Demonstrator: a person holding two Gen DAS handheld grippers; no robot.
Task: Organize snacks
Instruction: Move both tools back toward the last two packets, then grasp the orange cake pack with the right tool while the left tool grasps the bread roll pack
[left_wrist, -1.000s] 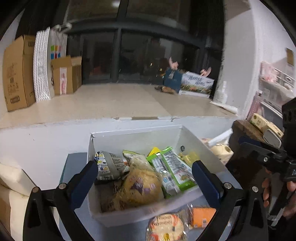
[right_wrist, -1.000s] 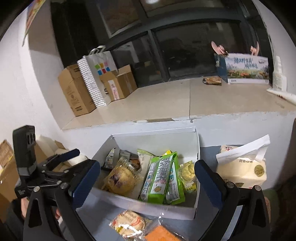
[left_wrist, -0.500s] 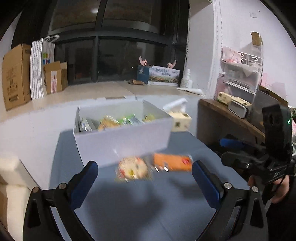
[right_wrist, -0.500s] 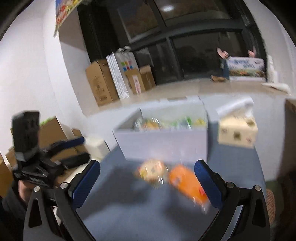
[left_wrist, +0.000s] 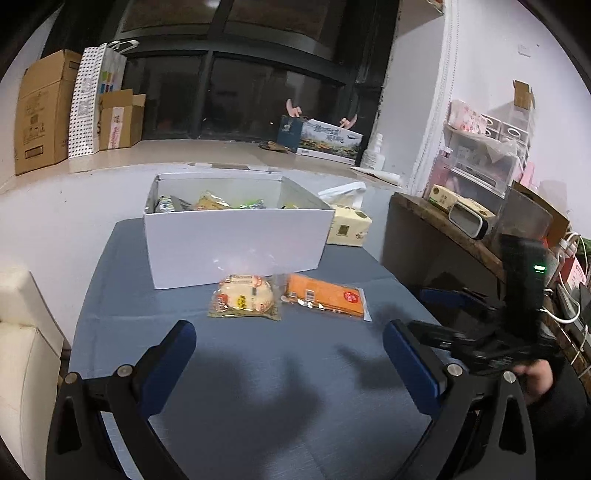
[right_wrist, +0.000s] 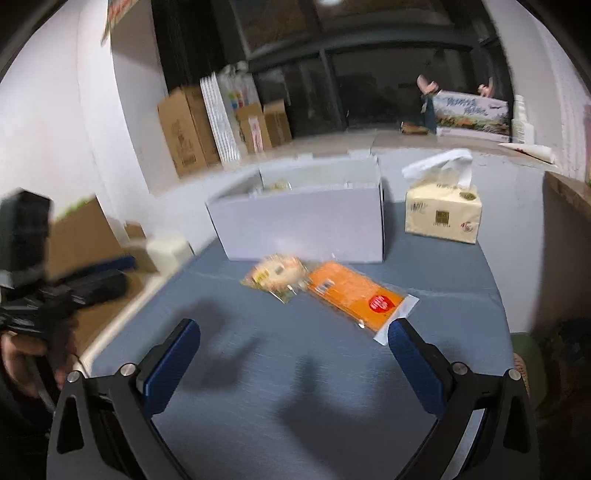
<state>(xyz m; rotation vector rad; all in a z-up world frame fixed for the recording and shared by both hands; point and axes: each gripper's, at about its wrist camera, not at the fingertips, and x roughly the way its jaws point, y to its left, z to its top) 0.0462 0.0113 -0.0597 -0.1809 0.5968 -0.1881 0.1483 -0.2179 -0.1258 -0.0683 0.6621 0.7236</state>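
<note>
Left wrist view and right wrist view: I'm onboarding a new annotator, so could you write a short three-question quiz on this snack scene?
1. True or false: the orange packet lies inside the white box.
2. Multiple choice: the round bun packet lies (A) on the tissue pack, (B) on the blue table in front of the box, (C) between the fingers of the left gripper.
3. Fill in: both the left gripper and the right gripper are ____ and hold nothing.

Key: 1 false; 2 B; 3 open.
</note>
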